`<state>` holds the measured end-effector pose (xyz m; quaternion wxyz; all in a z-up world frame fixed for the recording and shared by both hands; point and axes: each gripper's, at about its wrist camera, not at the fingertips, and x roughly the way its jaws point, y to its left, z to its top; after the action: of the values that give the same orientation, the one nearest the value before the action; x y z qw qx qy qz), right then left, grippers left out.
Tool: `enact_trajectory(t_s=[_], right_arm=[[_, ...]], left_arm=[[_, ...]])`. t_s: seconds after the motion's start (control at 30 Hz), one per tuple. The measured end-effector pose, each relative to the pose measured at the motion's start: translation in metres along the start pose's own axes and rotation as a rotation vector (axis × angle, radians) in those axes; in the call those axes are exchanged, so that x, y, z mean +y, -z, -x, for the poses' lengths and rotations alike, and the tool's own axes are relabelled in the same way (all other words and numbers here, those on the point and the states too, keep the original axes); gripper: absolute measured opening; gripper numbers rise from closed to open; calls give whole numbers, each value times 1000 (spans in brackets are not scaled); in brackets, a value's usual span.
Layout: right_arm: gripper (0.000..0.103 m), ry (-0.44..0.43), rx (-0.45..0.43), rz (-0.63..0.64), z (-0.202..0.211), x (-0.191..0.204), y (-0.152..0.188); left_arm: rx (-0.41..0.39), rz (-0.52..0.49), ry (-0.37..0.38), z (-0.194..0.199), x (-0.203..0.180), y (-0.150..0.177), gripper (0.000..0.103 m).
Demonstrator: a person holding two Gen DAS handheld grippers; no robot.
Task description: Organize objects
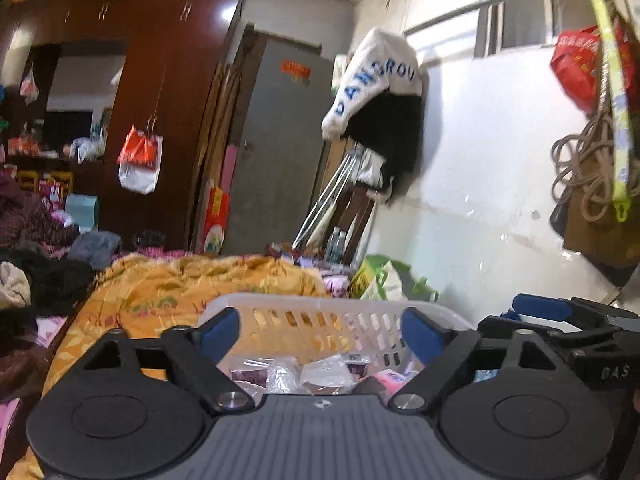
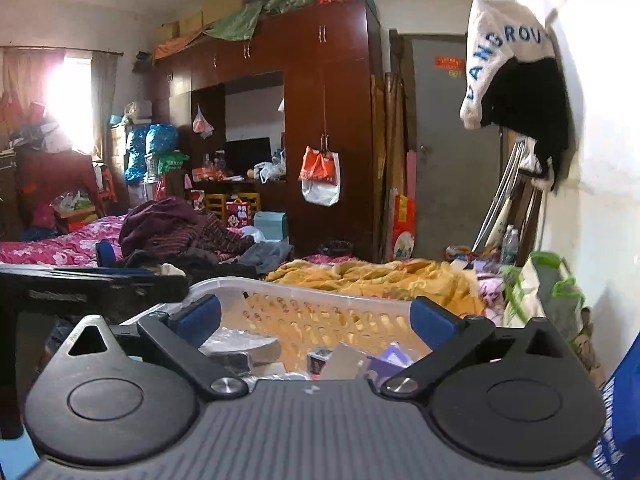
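Both the left gripper (image 1: 320, 334) and right gripper (image 2: 316, 320) gape wide and empty over the white basket (image 1: 304, 304) at lower centre, but only the right wrist view shows the sunlit window (image 2: 76, 96) upper left.

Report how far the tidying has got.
Done: the white basket already holds several small packets. In hand: nothing; the left gripper and right gripper are both open over the basket. Left: clothes are heaped on the bed, beyond the yellow quilt.
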<state>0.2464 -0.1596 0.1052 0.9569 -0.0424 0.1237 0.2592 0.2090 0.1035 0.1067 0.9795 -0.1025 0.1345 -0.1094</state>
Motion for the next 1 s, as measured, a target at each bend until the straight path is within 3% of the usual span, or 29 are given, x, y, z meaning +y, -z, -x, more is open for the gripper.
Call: enact_trajectory(t_s=[0.07,0.23,0.33,0.43,0.57,0.77,1.0], right_arm=[[103,16,2,-16,10,-4,-1],[103,70,8,-15,24,-8,3],[103,160,76,51,22,-1,7],[103,208,115,132,25,11,14],[103,212,101,143,30,20,20],[103,175,113,104,31,16,24],[103,155,141,38,30,6,32]], left_arm=[[-15,4,7,8,-2,2,103],[30,33,12,10,-8,6,103],[56,-14,-53,10,-14,10,103],[52,-78,-66,13,-19,16,103],[70,-90,-52,13,-18,21,103],[90,-131,-122,23,-21,30,103],[114,-153,-126,30,-33,37,103]])
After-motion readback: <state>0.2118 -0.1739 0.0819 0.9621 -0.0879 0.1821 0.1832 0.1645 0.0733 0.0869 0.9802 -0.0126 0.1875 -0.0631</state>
